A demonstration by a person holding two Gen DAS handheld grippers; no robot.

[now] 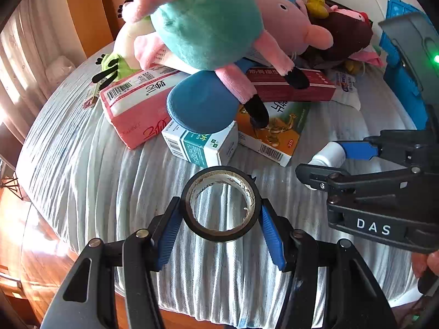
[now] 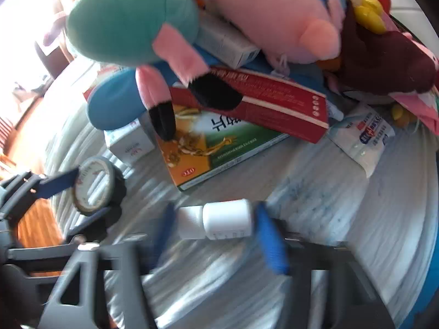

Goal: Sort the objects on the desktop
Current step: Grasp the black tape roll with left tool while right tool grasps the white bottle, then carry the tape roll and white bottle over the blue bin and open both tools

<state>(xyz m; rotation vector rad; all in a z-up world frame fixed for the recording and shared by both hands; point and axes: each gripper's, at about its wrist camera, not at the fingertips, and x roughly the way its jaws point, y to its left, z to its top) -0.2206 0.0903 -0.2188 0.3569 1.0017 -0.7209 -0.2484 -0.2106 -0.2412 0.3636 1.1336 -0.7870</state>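
A black tape roll (image 1: 221,204) sits between the blue pads of my left gripper (image 1: 219,224), which is shut on it above the striped cloth (image 1: 82,164). The roll also shows in the right wrist view (image 2: 94,186), held at the left. My right gripper (image 2: 216,230) is open around a small white bottle (image 2: 219,220) lying on its side on the cloth; I cannot tell if the pads touch it. In the left wrist view the right gripper (image 1: 326,159) straddles the same bottle (image 1: 329,155) at the right.
A pile fills the back: plush pigs in teal (image 1: 203,19) and pink (image 1: 285,22), a pink box (image 1: 134,104), a white-teal box (image 1: 200,145), an orange-green box (image 2: 216,139), a red box (image 2: 274,107), a white packet (image 2: 365,139). The table's wooden edge (image 1: 41,260) lies left.
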